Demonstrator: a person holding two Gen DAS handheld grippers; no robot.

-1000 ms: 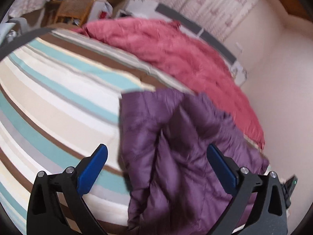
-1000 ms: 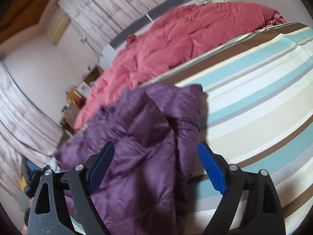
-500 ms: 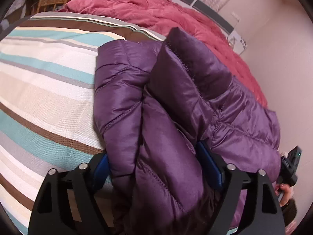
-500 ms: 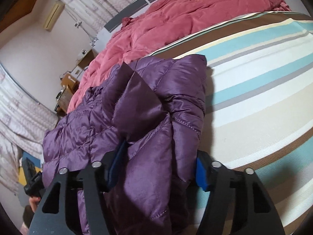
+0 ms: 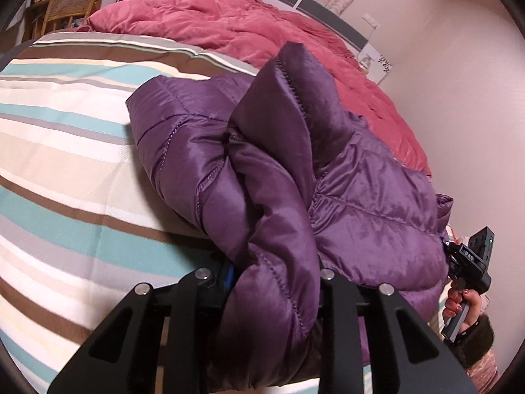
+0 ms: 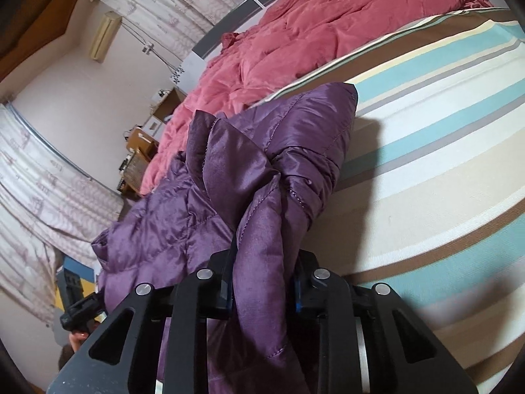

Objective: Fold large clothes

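In the left wrist view, a thick fold of the shiny purple quilted puffer jacket (image 5: 249, 177) is being squeezed by the left gripper (image 5: 274, 282), a black tool with blue pads. Its jaws are closing, and the fold is filling the gap between them, so the pads are mostly hidden by cloth. The rest of the jacket is being spread out ahead of the gripper and to its right, on the striped bed cover (image 5: 65, 170) with bands of cream, teal, brown and grey. The cover is seen mainly to the gripper's left. Far ahead, a rumpled pink-red blanket (image 5: 229, 29) is lying across the bed. Far to the right, the other black gripper (image 5: 472, 262) is being held by a person's hand (image 5: 459, 305) at the jacket's edge.

In the right wrist view, another bunched fold of the same purple jacket (image 6: 249, 177) is being pinched by the right gripper (image 6: 262, 287). Its jaws are closing too, with the cloth pressed between the blue pads. The jacket is being stretched ahead and to the left of this gripper, while the striped cover (image 6: 426, 170) is seen to its right. The pink-red blanket (image 6: 311, 29) is lying far ahead. Low on the left, part of the other gripper (image 6: 78, 308) is seen beside the jacket's edge. White patterned curtains (image 6: 39, 180) are hanging to the far left.
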